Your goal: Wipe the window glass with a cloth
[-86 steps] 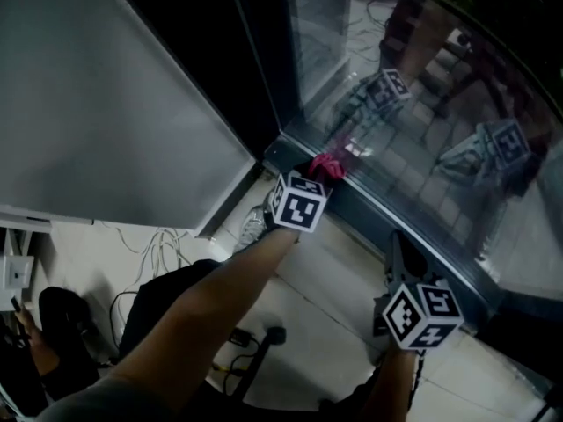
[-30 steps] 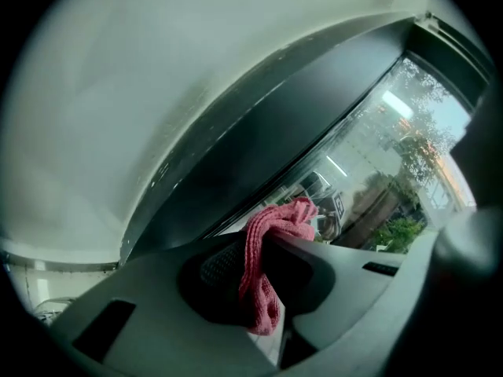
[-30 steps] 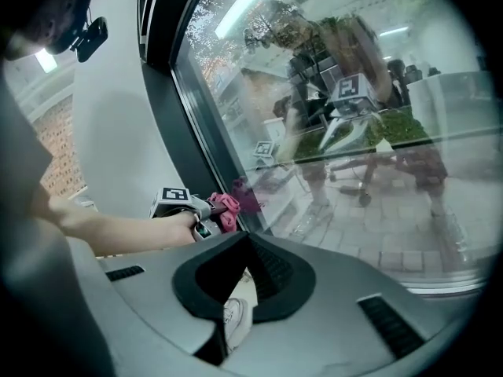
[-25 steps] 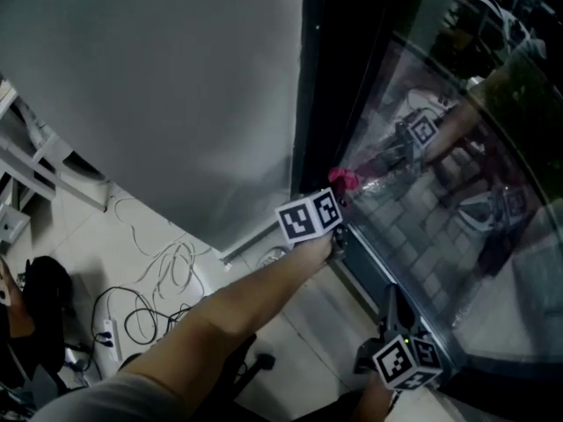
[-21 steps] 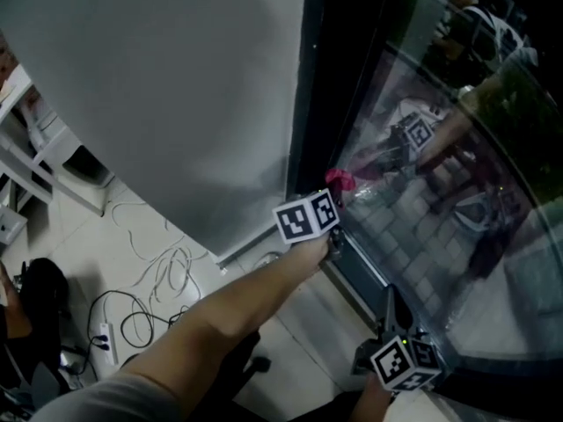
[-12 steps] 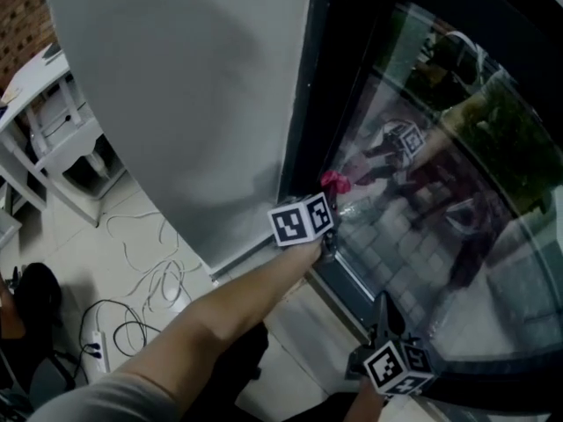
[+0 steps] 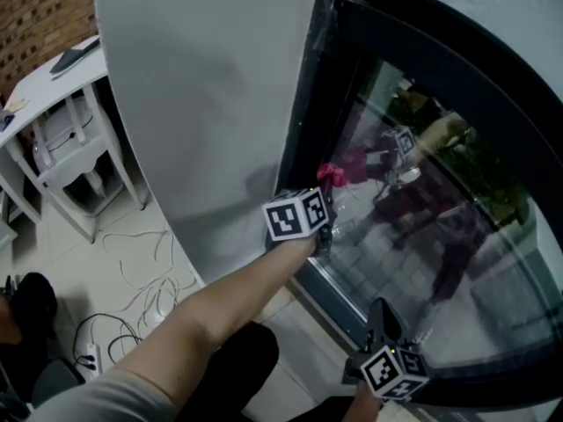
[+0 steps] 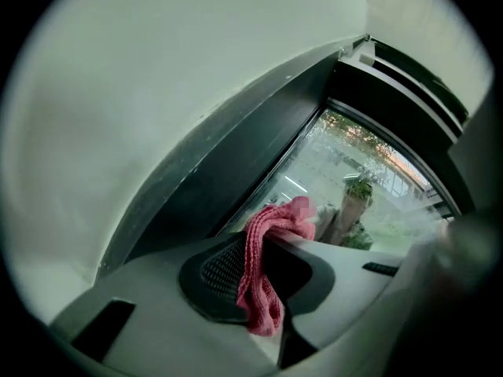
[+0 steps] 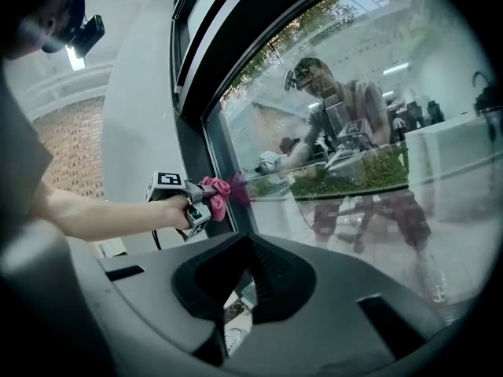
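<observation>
A pink cloth [image 7: 330, 174] is pinched in my left gripper [image 7: 324, 193], which is shut on it. The cloth's bunched end presses against the window glass [image 7: 422, 236] right beside the dark vertical frame [image 7: 308, 121]. In the left gripper view the cloth [image 8: 263, 265] hangs out between the jaws toward the glass [image 8: 346, 163]. The right gripper view shows the left gripper [image 9: 192, 199] and the cloth [image 9: 214, 193] from the side. My right gripper [image 7: 380, 310] is low, near the bottom frame, shut and holding nothing.
A grey wall panel [image 7: 193, 104] stands left of the frame. A white table [image 7: 53, 104] is at the far left, with cables [image 7: 132, 280] and a power strip [image 7: 88, 354] on the tiled floor below. Reflections of a person show in the glass [image 9: 354, 132].
The left gripper has carried the cloth up the glass along the frame from the bottom corner, and the head view has tilted upward. The right gripper has stayed low.
</observation>
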{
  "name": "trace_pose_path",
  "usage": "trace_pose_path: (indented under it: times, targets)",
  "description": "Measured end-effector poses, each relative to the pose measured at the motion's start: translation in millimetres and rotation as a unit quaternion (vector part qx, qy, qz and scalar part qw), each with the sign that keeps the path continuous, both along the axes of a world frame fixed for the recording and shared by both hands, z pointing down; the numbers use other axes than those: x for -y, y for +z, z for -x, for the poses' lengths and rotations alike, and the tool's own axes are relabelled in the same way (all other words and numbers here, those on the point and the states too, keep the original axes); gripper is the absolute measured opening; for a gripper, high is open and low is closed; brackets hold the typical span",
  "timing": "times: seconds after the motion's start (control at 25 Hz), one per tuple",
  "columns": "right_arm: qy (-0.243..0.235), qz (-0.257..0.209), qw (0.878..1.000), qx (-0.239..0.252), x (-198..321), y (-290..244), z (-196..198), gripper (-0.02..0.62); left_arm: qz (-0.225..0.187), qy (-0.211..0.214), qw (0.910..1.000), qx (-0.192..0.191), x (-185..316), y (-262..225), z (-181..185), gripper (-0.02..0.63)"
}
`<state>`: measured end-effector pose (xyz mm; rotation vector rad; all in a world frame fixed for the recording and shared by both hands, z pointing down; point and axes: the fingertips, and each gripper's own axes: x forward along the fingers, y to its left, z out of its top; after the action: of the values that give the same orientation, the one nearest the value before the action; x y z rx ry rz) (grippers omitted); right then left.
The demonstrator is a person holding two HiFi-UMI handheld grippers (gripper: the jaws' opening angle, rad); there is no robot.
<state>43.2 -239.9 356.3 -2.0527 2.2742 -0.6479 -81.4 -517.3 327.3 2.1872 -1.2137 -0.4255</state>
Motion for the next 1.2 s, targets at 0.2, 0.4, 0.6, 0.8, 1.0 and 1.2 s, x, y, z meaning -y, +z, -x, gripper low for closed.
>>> trace_pose_path:
  times: [0.2, 0.4, 0.6, 0.8, 1.0, 1.2]
  targets:
    - [0.002, -0.017, 1.000, -0.005, -6.7, -18.5, -1.9, 0.000, -0.032, 0.001, 0.9995, -0.007, 0.0, -47.7, 2.5, 0.044]
    - [0.008, -0.028, 1.000, -0.008, -16.2, -40.8, -0.2, 0.000, -0.075, 0.006, 0.9971, -0.015, -4.0, -101.7, 3.9, 0.044]
    - [0.018, -0.038, 0.999, -0.023, -27.9, -52.8, -4.8, 0.000, -0.125, 0.008, 0.9919, -0.022, -12.8, -154.1, 4.9, 0.044]
    - [0.023, -0.046, 0.998, -0.034, -39.6, -63.2, -4.2, 0.000, -0.170, -0.003, 0.9854, 0.003, -22.8, -187.1, 13.9, 0.044]
    - [0.035, -0.041, 0.998, -0.038, -51.3, -62.7, -12.7, 0.000, -0.192, -0.011, 0.9807, 0.037, -29.3, -183.4, 7.3, 0.044]
    - [0.055, -0.029, 0.997, -0.039, -64.1, -55.6, -28.1, 0.000, -0.234, 0.041, 0.9686, 0.075, -53.2, -181.0, -42.0, 0.044]
